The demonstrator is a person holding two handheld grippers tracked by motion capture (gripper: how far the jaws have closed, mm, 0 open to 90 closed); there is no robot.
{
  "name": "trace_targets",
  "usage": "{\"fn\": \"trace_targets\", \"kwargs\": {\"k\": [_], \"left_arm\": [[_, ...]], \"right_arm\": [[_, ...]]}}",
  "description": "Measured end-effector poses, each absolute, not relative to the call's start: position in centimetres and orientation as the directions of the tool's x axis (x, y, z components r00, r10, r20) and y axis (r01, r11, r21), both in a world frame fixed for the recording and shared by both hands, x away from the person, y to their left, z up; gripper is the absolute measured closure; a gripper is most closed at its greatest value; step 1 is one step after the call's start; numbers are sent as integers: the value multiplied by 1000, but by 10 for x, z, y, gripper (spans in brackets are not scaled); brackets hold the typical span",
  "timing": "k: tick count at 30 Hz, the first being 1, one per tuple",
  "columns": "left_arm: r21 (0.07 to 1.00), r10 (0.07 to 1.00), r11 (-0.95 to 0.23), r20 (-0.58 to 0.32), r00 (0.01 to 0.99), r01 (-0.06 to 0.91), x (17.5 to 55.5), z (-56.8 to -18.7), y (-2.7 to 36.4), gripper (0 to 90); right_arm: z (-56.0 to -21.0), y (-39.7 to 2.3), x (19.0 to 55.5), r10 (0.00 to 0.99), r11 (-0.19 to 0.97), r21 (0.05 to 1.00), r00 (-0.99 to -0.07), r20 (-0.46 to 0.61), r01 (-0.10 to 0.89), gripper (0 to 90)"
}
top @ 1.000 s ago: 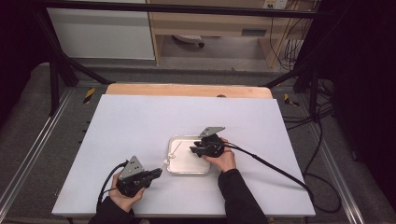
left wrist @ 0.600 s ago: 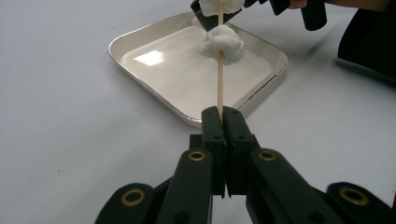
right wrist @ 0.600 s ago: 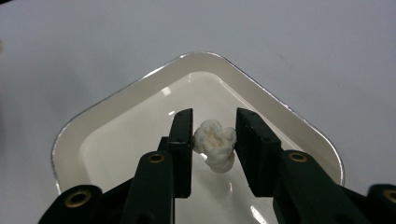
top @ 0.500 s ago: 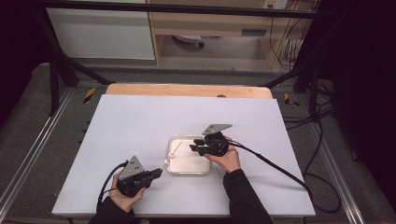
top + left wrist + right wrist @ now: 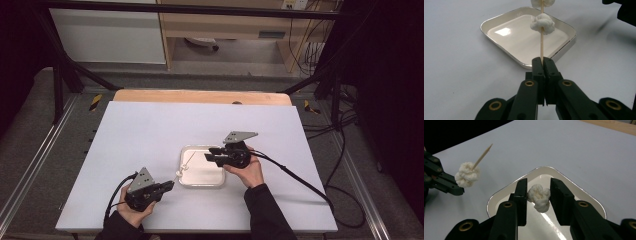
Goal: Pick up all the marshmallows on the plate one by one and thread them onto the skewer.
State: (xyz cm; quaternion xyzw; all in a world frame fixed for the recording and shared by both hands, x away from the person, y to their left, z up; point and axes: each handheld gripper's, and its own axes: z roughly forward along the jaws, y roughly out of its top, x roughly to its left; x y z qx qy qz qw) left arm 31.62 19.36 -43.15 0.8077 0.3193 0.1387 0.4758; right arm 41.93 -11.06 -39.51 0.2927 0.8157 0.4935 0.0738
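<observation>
Popcorn piece [image 5: 539, 197] between the right gripper's [image 5: 538, 200] parted jaws, over the tray [image 5: 584, 195]; left gripper [image 5: 543, 61] clamps the skewer [image 5: 541, 42]; risk: crushing or dropping.

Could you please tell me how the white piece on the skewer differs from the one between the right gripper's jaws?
The skewered piece is threaded on the wooden skewer, which the left gripper clamps; the loose piece sits unpierced between the right gripper's parted jaws over the tray. Both are white, lumpy and similar in size.
</observation>
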Motion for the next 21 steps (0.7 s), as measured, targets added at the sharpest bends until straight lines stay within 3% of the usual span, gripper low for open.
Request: {"fn": "trace_targets", "kwargs": {"k": [21], "left_arm": [[864,638,-342,-76,766,371,314,-431,192,886]], "right_arm": [[-359,-126,404,480,155,909,-833,273,387,690]]}}
